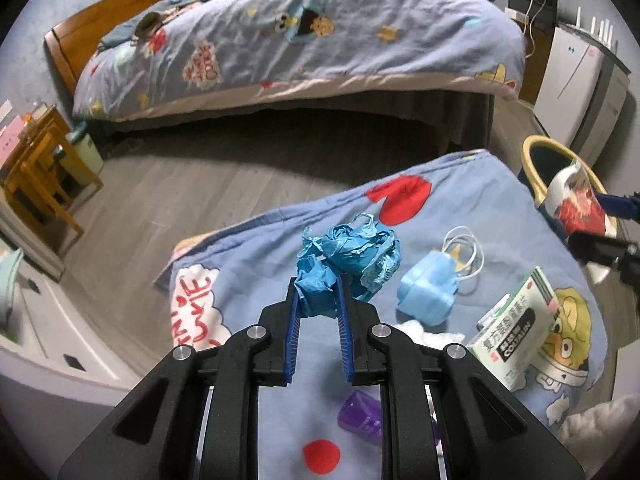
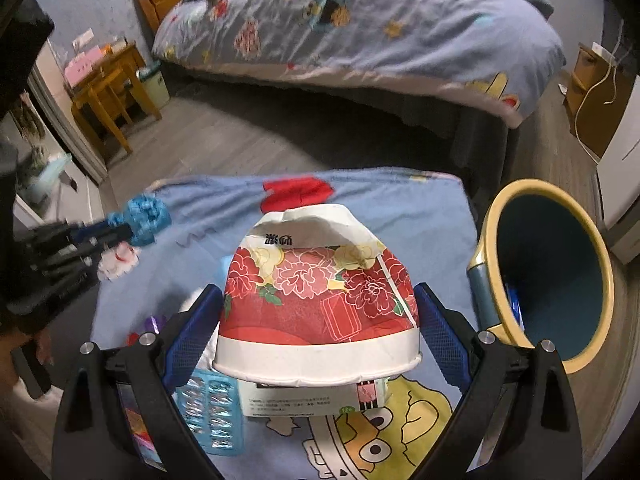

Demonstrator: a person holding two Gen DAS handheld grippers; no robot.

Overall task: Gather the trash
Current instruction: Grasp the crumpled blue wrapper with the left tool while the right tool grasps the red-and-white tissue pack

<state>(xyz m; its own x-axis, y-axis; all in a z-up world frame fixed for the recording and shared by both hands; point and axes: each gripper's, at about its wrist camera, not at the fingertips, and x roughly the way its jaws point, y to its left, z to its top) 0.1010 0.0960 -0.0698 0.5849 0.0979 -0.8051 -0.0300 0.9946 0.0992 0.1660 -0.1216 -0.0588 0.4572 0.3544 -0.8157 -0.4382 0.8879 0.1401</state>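
Observation:
A crumpled blue plastic bag (image 1: 344,260) hangs above the patterned blue cloth (image 1: 280,240), and my left gripper (image 1: 318,286) is shut on its lower end. The same bag (image 2: 144,220) shows at the left of the right wrist view. My right gripper (image 2: 320,308) is shut on a crushed red and white floral paper cup (image 2: 320,292), lifted over the cloth (image 2: 420,220). That cup (image 1: 576,200) appears at the right edge of the left wrist view, in front of the yellow-rimmed bin (image 1: 548,156). The bin (image 2: 552,272) stands just right of the cup, tilted open.
On the cloth lie a blue face mask (image 1: 430,292), a green and white medicine box (image 1: 516,324), a purple plastic piece (image 1: 360,416) and a blister pack (image 2: 212,412). A bed (image 1: 304,40) stands beyond the grey floor, a wooden stool (image 1: 36,168) at left.

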